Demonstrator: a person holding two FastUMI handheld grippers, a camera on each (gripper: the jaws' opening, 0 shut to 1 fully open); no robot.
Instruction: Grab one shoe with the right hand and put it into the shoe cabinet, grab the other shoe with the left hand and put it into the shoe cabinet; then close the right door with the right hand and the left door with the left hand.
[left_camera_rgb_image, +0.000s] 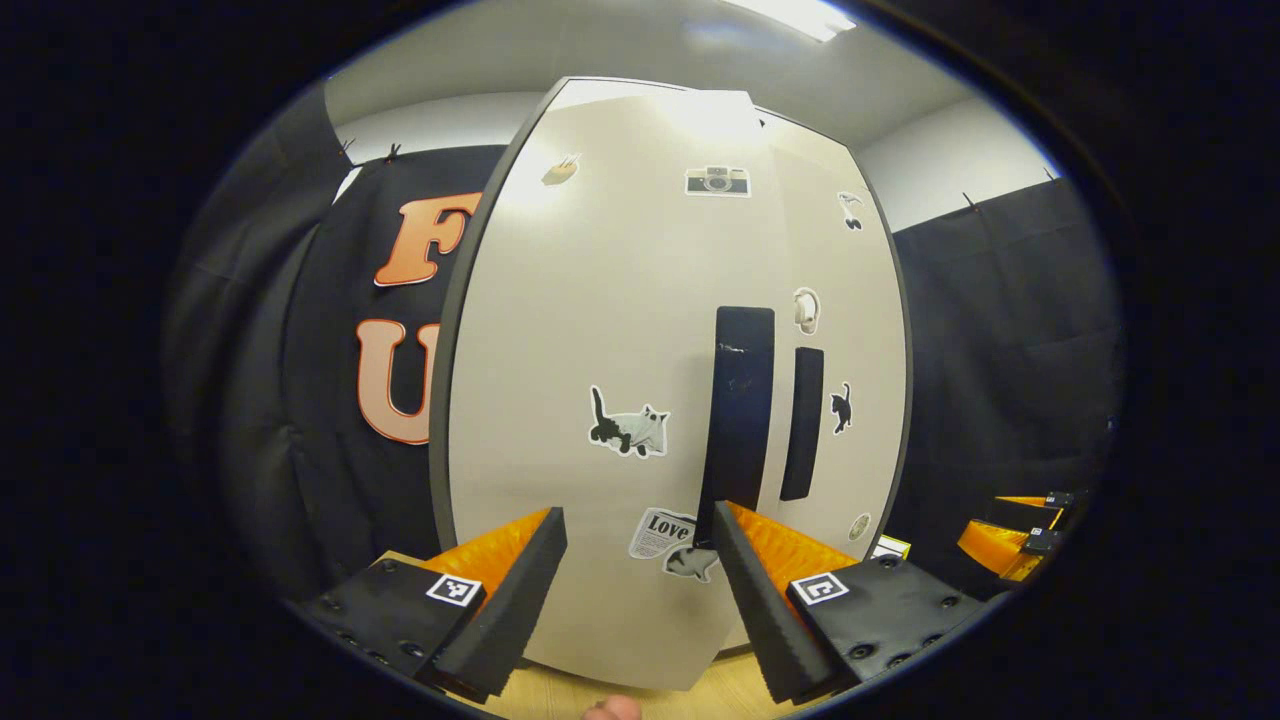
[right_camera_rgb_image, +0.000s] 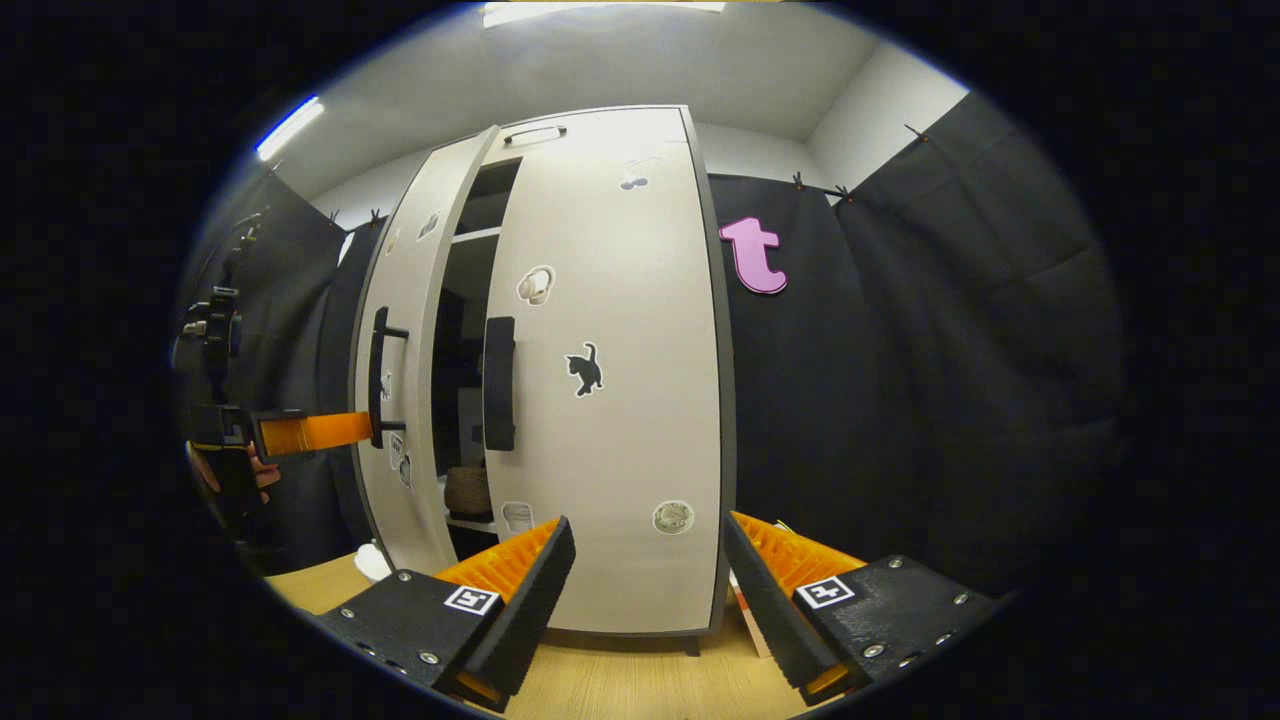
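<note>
We see the right door (right_camera_rgb_image: 610, 370) shut, the left door (right_camera_rgb_image: 405, 360) ajar. Left gripper (left_camera_rgb_image: 640, 560) and right gripper (right_camera_rgb_image: 648, 570) both spread, holding nothing.

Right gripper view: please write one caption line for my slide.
Shoe cabinet with right door shut and left door ajar, left gripper at its handle, open right gripper in front.

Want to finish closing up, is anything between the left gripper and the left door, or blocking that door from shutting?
Nothing visible. The left gripper, open, faces the left door, which is ajar in the right gripper view; the gap looks clear.
</note>
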